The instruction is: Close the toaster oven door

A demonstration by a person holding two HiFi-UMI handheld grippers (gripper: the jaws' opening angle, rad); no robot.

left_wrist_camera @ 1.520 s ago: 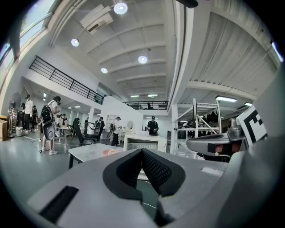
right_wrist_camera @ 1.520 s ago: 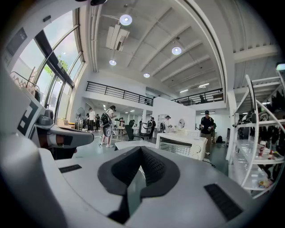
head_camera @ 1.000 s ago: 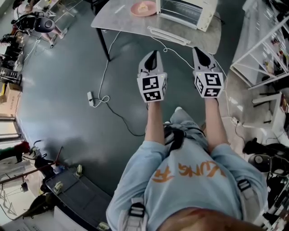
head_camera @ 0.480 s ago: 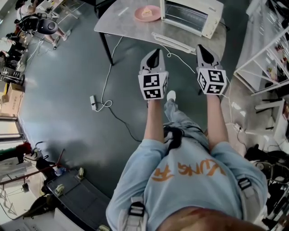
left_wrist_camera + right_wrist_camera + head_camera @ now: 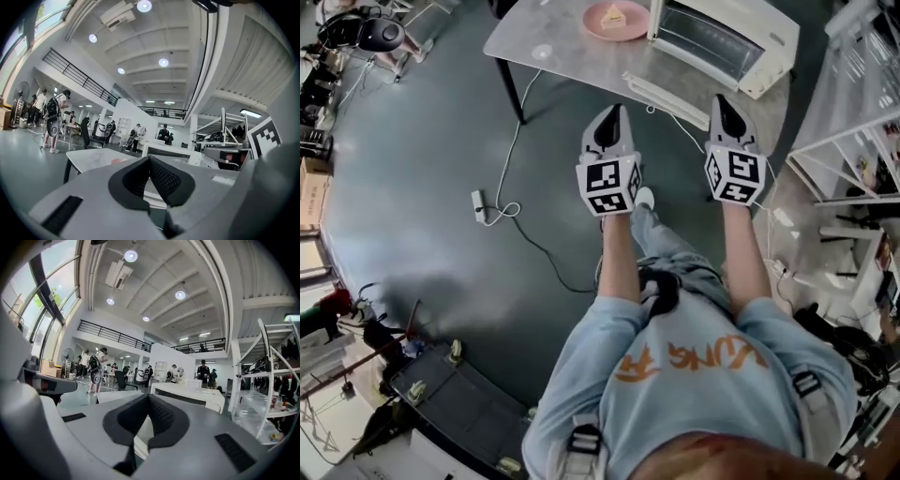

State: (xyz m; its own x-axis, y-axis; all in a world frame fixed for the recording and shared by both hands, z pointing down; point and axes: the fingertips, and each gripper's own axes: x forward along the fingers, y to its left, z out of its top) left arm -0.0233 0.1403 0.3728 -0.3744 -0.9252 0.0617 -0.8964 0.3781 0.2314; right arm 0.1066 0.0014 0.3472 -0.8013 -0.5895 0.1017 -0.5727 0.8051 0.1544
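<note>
The white toaster oven [image 5: 727, 42] stands on the grey table [image 5: 553, 47] at the top of the head view, its door [image 5: 667, 90] folded down over the table's front edge. My left gripper [image 5: 615, 111] and right gripper [image 5: 721, 99] are held side by side above the floor, just short of the table, both shut and empty. The right one points at the door's right end. In the left gripper view the oven [image 5: 169, 152] lies ahead beyond the shut left gripper [image 5: 149, 160]. The right gripper view shows the oven [image 5: 187, 397] past the closed right gripper [image 5: 148, 397].
A pink plate [image 5: 615, 19] with a piece of food sits on the table left of the oven. A power strip and cable [image 5: 478, 204] lie on the floor at the left. White shelving [image 5: 853, 141] stands at the right. Several people [image 5: 54, 117] stand far off.
Both grippers have moved forward towards the table together, and the oven and its open door now lie closer to their tips. The jaws have stayed shut.
</note>
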